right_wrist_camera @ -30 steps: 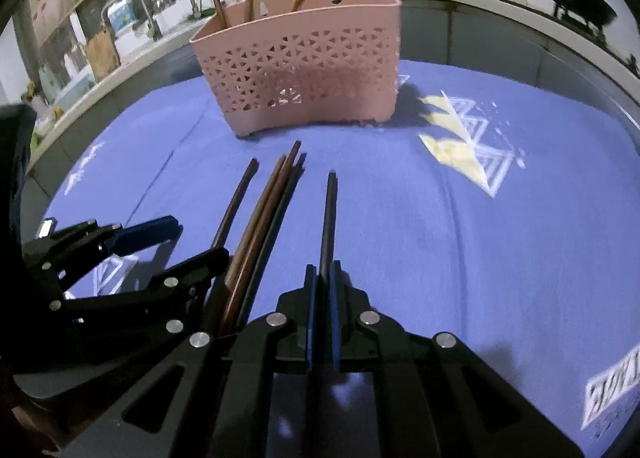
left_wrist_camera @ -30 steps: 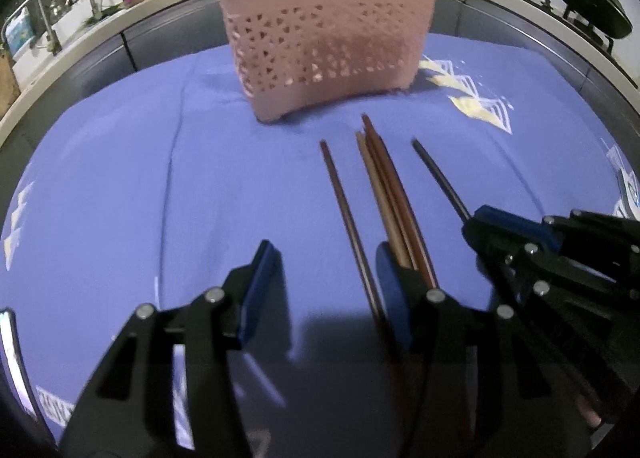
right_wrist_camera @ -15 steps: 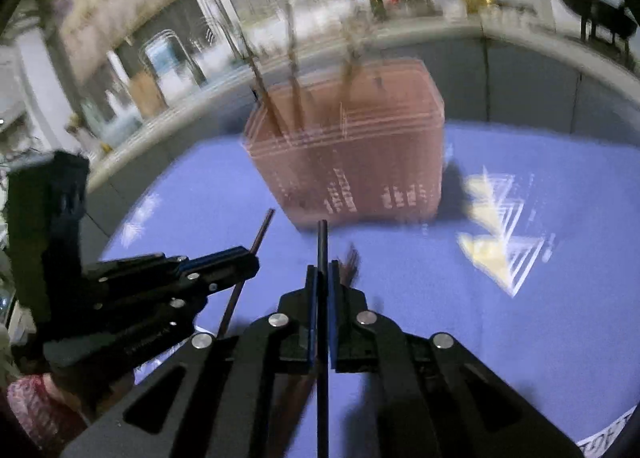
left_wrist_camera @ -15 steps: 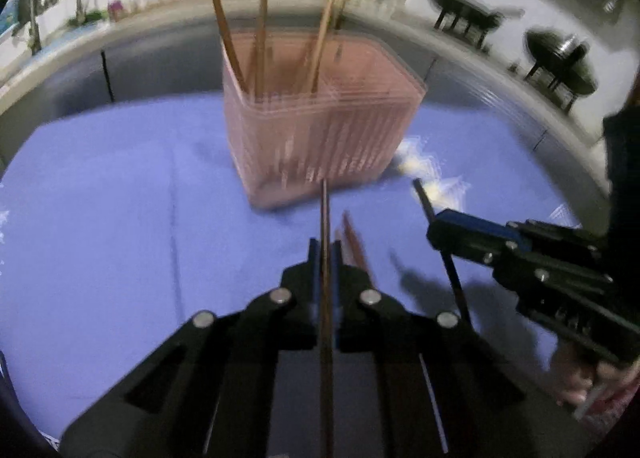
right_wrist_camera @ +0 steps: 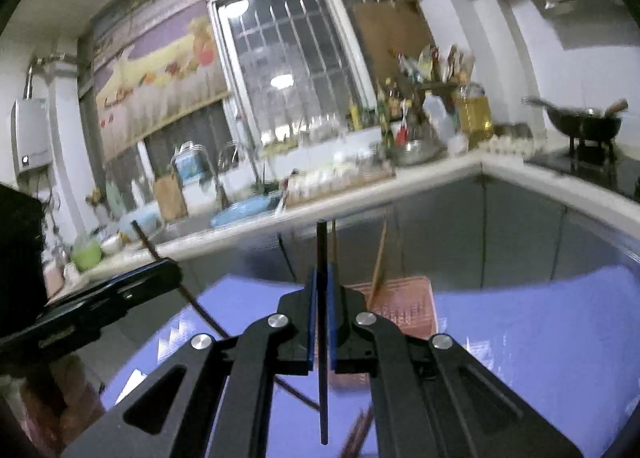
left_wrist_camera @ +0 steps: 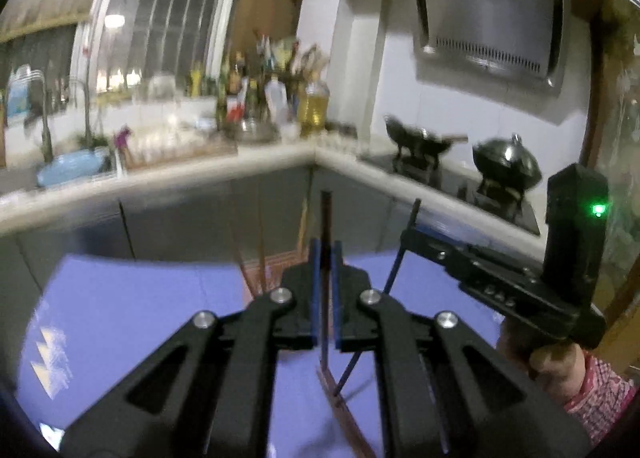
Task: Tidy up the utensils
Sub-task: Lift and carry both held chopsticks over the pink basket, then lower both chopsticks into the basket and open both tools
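My left gripper (left_wrist_camera: 325,258) is shut on a brown chopstick (left_wrist_camera: 326,214), held high above the blue cloth (left_wrist_camera: 132,306). My right gripper (right_wrist_camera: 321,270) is shut on a dark chopstick (right_wrist_camera: 320,246) that stands nearly upright. Each gripper shows in the other's view: the right gripper (left_wrist_camera: 406,236) with its dark chopstick (left_wrist_camera: 394,278), and the left gripper (right_wrist_camera: 170,270) with its brown chopstick (right_wrist_camera: 150,246). The pink perforated basket (right_wrist_camera: 404,302) sits below and ahead, with several chopsticks standing in it. The pink basket (left_wrist_camera: 276,260) is mostly hidden behind the left fingers. Loose chopsticks (left_wrist_camera: 340,410) lie on the cloth.
A pale counter (left_wrist_camera: 180,174) runs along the back with bottles (left_wrist_camera: 312,102), a faucet and a blue dish. Two black woks (left_wrist_camera: 504,166) stand on the stove at the right under a hood (left_wrist_camera: 488,26). A hand in a pink patterned sleeve (left_wrist_camera: 592,390) holds the right gripper.
The left gripper closed on a brown chopstick. Both grippers then rose from the cloth with their chopsticks and tilted up, so the basket dropped low in both views.
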Demonstrator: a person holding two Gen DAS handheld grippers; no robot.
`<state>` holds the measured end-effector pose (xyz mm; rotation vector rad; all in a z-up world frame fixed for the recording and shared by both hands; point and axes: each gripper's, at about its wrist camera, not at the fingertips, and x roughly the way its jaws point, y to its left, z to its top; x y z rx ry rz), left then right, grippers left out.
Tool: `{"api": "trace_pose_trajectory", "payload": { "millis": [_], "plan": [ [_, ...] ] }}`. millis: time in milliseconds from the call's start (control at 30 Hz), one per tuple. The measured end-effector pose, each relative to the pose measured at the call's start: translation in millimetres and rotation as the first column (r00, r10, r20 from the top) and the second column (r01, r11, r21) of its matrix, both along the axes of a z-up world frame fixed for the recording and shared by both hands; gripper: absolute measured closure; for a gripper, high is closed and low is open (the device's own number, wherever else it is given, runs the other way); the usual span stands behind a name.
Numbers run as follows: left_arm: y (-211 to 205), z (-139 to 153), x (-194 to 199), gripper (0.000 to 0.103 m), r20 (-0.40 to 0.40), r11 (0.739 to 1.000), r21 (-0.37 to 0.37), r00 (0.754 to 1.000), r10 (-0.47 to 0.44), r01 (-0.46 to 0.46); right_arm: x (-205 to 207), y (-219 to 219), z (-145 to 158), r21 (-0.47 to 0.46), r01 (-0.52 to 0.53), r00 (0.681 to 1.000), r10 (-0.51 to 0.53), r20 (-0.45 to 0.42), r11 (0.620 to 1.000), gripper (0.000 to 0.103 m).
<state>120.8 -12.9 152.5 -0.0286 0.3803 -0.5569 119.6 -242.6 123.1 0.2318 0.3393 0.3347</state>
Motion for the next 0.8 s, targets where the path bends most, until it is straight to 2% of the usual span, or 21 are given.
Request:
{"api": "trace_pose_trajectory", "payload": {
  "millis": [133,267,333,500,633,700,767,800],
  "plan": [
    [-5,42,30,0.099,0.057,0.999,-0.012,0.997,0.046,-0.045,35,2,43,-0.021,0.037,0.998,-0.036,0.055,0.999,0.098],
    [-13,50,62,0.099,0.083,0.995,0.01,0.992,0.097,-0.098,74,6,55,-0.045,0.069,0.995,-0.065,0.075,0.997,0.098],
    [-19,39,83,0.099,0.048,0.994,0.028,0.994,0.102,-0.104,89,9,46,-0.065,0.076,0.995,-0.071,0.068,0.995,0.098],
    [-35,-20,119,0.099,-0.054,0.988,0.11,0.991,0.119,-0.113,117,12,-6,-0.071,0.06,0.997,-0.063,-0.036,0.996,0.098],
    [-44,-68,135,0.097,-0.157,0.977,0.179,0.977,0.146,-0.117,125,17,-44,-0.088,0.032,0.991,-0.043,-0.124,0.996,0.097],
    [-47,-82,140,0.086,-0.193,0.972,0.204,0.968,0.16,-0.12,123,21,-54,-0.082,0.015,0.989,-0.027,-0.147,0.997,0.097],
    [-45,-84,138,0.071,-0.195,0.968,0.21,0.964,0.179,-0.137,121,22,-57,-0.064,-0.005,0.985,-0.006,-0.174,0.998,0.096],
    [-42,-82,134,0.068,-0.189,0.968,0.199,0.963,0.191,-0.153,118,22,-55,-0.061,-0.002,0.985,-0.008,-0.173,0.998,0.096]
  ]
}}
